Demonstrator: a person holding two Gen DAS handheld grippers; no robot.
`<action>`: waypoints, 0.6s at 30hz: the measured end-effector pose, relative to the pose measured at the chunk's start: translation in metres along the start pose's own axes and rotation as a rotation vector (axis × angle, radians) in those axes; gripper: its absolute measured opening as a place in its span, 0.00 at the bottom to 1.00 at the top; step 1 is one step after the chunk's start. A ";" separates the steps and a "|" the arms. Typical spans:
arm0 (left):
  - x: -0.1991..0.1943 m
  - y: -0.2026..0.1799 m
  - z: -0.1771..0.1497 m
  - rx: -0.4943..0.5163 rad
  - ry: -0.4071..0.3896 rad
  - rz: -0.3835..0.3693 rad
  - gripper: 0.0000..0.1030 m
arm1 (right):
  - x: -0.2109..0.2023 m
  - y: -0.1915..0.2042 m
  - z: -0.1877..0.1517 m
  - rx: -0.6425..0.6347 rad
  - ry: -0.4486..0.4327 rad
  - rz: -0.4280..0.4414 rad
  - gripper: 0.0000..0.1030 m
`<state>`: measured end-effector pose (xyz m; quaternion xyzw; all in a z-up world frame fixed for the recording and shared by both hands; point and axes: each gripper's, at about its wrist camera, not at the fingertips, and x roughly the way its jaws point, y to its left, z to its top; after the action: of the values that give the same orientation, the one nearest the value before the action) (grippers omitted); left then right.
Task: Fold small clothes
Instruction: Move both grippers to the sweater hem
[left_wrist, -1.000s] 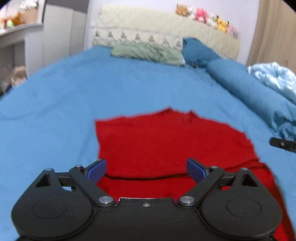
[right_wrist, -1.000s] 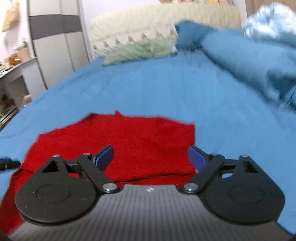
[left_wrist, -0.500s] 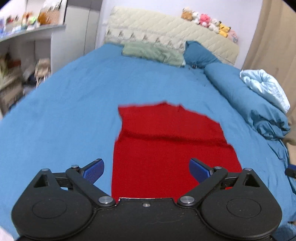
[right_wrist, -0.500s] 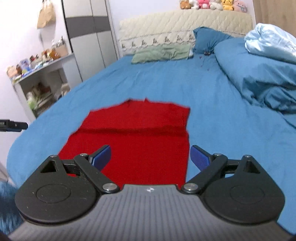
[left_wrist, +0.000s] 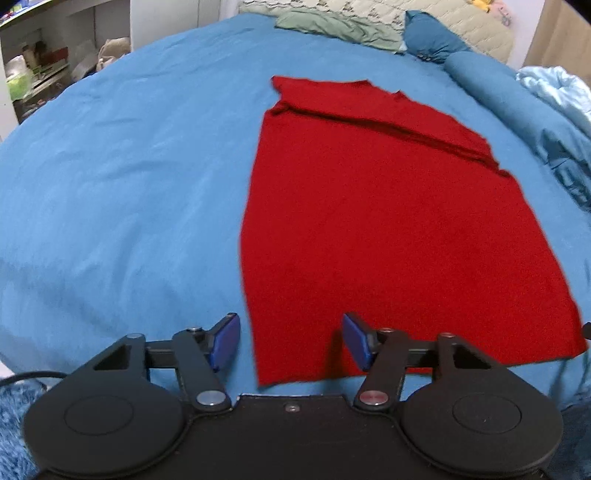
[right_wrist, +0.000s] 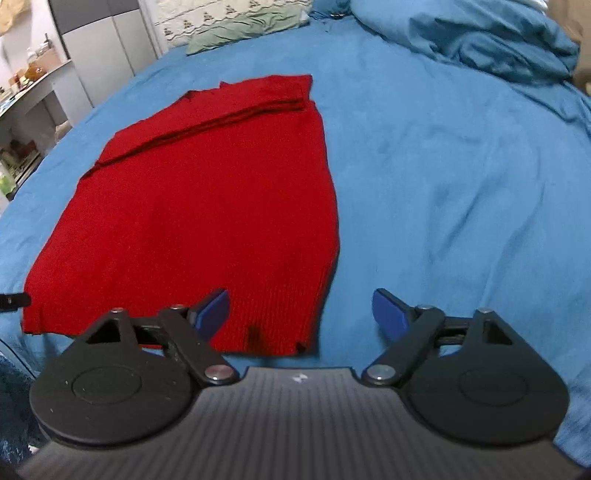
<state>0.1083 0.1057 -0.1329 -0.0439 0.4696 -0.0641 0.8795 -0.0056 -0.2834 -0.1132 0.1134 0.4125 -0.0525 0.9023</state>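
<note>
A red knitted garment (left_wrist: 388, 221) lies flat on the blue bed sheet (left_wrist: 129, 184), its far end folded over into a band. My left gripper (left_wrist: 290, 341) is open and empty, hovering over the garment's near left corner. In the right wrist view the same garment (right_wrist: 207, 199) lies on the sheet (right_wrist: 443, 184). My right gripper (right_wrist: 301, 314) is open and empty over the near right corner. The tip of the left gripper (right_wrist: 13, 301) shows at the left edge of that view.
A green pillow (left_wrist: 332, 26) and a blue pillow (left_wrist: 428, 37) lie at the headboard. A rolled blue duvet (right_wrist: 480, 33) and a light blue blanket (left_wrist: 557, 88) lie along the right side. Shelves (left_wrist: 44, 66) stand to the left of the bed.
Both grippers have drawn back from the middle of the garment to its near edge and tilted down. The garment now lies stretched out longer, with the fold at its far end.
</note>
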 end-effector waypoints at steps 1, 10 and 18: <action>0.004 0.001 -0.001 0.001 0.013 0.005 0.57 | 0.004 0.000 -0.003 0.009 0.013 -0.006 0.88; 0.015 0.004 -0.014 0.043 0.039 0.002 0.36 | 0.022 0.006 -0.011 -0.027 0.057 -0.025 0.62; 0.009 0.003 -0.014 0.027 0.032 -0.011 0.05 | 0.026 0.006 -0.010 -0.011 0.054 0.002 0.23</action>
<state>0.1021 0.1074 -0.1488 -0.0334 0.4826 -0.0759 0.8719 0.0051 -0.2753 -0.1378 0.1102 0.4371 -0.0462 0.8914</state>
